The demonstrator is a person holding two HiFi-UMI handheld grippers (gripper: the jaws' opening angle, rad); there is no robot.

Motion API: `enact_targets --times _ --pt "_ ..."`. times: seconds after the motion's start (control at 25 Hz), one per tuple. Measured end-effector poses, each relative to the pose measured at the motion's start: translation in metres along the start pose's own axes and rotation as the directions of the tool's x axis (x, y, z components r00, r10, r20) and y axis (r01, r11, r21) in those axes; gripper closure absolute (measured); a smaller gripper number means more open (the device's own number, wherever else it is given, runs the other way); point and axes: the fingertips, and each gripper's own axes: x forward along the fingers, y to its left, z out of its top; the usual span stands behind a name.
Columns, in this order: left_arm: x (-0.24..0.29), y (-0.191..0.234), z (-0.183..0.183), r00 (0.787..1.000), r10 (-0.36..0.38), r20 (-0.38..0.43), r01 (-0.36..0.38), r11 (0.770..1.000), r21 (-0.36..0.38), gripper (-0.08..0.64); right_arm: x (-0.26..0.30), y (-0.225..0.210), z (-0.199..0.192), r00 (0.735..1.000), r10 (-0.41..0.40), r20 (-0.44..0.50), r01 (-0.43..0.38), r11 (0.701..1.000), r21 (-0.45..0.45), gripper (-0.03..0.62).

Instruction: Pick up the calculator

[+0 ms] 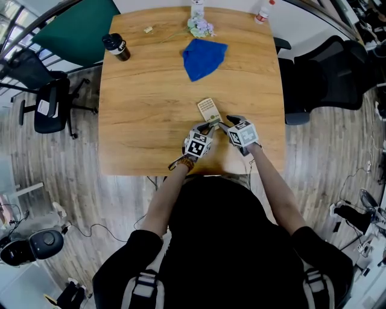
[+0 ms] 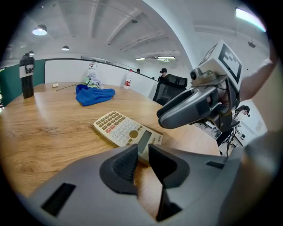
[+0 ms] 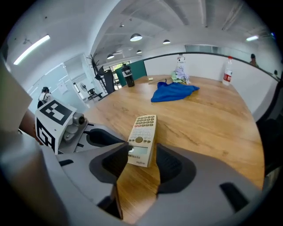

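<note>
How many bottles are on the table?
2: a black bottle at the far left corner, a white red-capped bottle at the far right corner. A container behind the flowers may be third.

Open tabletop (image 1: 139,121) lies L and R of the calculator (image 1: 208,110), so approach from either side is unobstructed. The calc.'s near end is occupied: the left gripper (image 1: 206,127) is clamped on it and the right gripper (image 1: 225,123) straddles the same end with jaws apart (little spare room between the two heads). Further out, a blue cloth (image 1: 204,56) sits on the centre line, with a bare lane between it and the calc. Along the far edge stand a black bottle (image 1: 116,47) at L, a flower bunch (image 1: 200,26) at centre and a white bottle (image 1: 262,12) at R, all well apart from the work zone. Office chairs (image 1: 51,105) stand off both table sides.
</note>
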Motion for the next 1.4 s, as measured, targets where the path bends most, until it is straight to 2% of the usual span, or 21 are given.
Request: enact_targets --times 0.16,0.48,0.68,1.0,1.12,1.4 --pt "0.000 0.001 0.000 1.000 0.001 -0.003 -0.001 1.000 0.012 0.477 0.004 0.003 0.009 1.000 0.029 -0.004 -0.028 0.994 0.108 0.379" --pt "0.002 0.000 -0.002 1.000 -0.001 -0.004 0.001 1.000 0.016 0.480 0.018 0.001 0.000 0.997 0.028 -0.070 -0.019 0.991 0.130 0.371" --pt "0.001 0.001 -0.001 1.000 -0.005 -0.002 0.005 0.999 0.031 0.480 0.023 0.007 -0.001 0.993 0.080 -0.088 -0.062 0.980 0.191 0.357" --pt "0.001 0.000 -0.001 1.000 -0.003 -0.003 0.003 0.999 0.039 0.480 0.031 0.007 -0.016 0.983 0.120 -0.141 -0.085 0.969 0.233 0.359" --pt "0.001 0.001 0.000 1.000 -0.006 -0.003 0.006 0.999 0.038 0.480 0.032 0.006 -0.014 0.983 0.146 -0.113 -0.107 0.949 0.296 0.360" --pt "0.001 0.001 -0.002 1.000 -0.011 -0.006 0.012 0.999 0.034 0.482 0.031 0.001 -0.012 0.982 0.186 -0.043 -0.146 0.876 0.461 0.388"
